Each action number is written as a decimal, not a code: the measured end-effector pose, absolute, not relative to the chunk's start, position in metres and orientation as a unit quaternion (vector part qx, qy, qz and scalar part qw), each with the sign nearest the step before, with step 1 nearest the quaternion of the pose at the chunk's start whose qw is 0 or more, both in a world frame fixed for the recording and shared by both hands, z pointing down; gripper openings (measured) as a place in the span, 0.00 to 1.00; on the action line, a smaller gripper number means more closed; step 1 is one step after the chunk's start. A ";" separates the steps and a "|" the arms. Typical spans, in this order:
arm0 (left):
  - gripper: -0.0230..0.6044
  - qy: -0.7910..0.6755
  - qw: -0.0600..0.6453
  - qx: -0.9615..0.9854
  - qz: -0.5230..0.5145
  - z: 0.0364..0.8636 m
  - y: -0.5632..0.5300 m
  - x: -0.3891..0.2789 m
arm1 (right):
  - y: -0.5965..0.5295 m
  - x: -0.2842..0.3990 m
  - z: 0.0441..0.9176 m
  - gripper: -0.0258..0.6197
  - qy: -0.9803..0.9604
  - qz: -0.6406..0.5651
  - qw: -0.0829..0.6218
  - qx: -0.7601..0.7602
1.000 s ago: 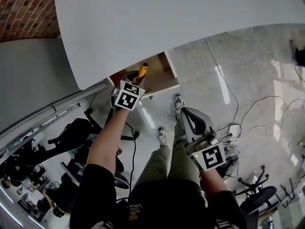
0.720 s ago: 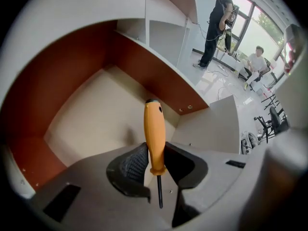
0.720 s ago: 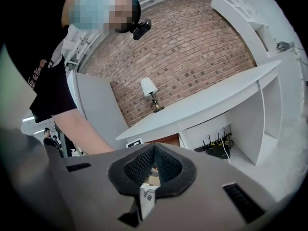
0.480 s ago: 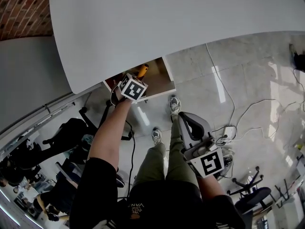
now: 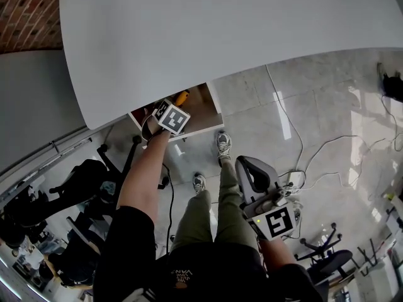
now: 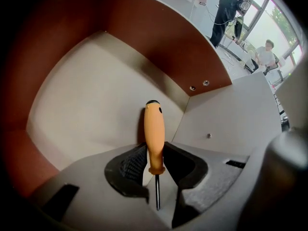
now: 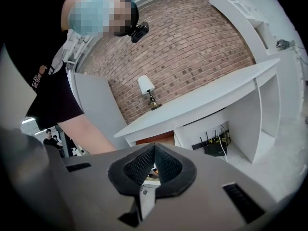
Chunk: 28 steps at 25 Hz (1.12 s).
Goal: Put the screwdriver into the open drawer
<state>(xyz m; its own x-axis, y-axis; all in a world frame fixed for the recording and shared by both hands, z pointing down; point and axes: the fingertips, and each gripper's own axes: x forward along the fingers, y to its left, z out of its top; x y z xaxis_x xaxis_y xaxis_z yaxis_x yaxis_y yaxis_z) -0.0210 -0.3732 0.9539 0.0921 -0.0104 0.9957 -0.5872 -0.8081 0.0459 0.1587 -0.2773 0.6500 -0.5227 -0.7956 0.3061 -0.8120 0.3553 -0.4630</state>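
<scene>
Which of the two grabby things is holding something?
The left hand-held gripper: its jaws pinch the orange screwdriver by its handle, over the open drawer. The right hand-held gripper has its jaws shut together on nothing.

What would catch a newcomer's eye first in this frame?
The orange-handled screwdriver, clamped handle-forward in the left gripper, points into the open drawer with its red-brown walls. In the head view, the big white desk fills the top, while the right gripper hangs shut and empty beside the person's leg.
</scene>
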 end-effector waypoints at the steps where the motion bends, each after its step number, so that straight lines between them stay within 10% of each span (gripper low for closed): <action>1: 0.19 -0.215 0.226 0.704 0.638 0.955 -0.374 -0.021 | -0.277 0.161 0.651 0.04 -0.822 0.289 0.016 0.490; 28: 0.19 -0.324 0.123 0.843 0.411 0.767 -0.370 -0.008 | -0.267 0.133 0.598 0.04 -0.830 0.245 0.009 0.501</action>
